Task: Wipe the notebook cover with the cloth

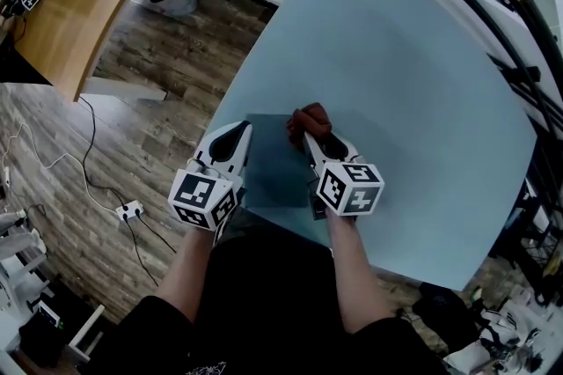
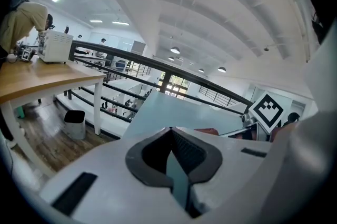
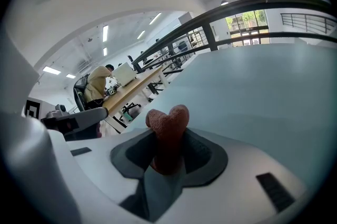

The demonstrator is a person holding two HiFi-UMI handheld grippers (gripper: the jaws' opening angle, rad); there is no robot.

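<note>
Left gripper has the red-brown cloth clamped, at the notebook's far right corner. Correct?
Wrong gripper. The right gripper has the red-brown cloth clamped, at the notebook's far right corner. The right gripper view shows the cloth pinched between its jaws. The left gripper has no cloth between its jaws in the left gripper view.

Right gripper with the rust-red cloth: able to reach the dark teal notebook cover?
Probably yes: the right gripper holds the rust-red cloth at the far right corner of the dark teal notebook, its cover bare.
</note>
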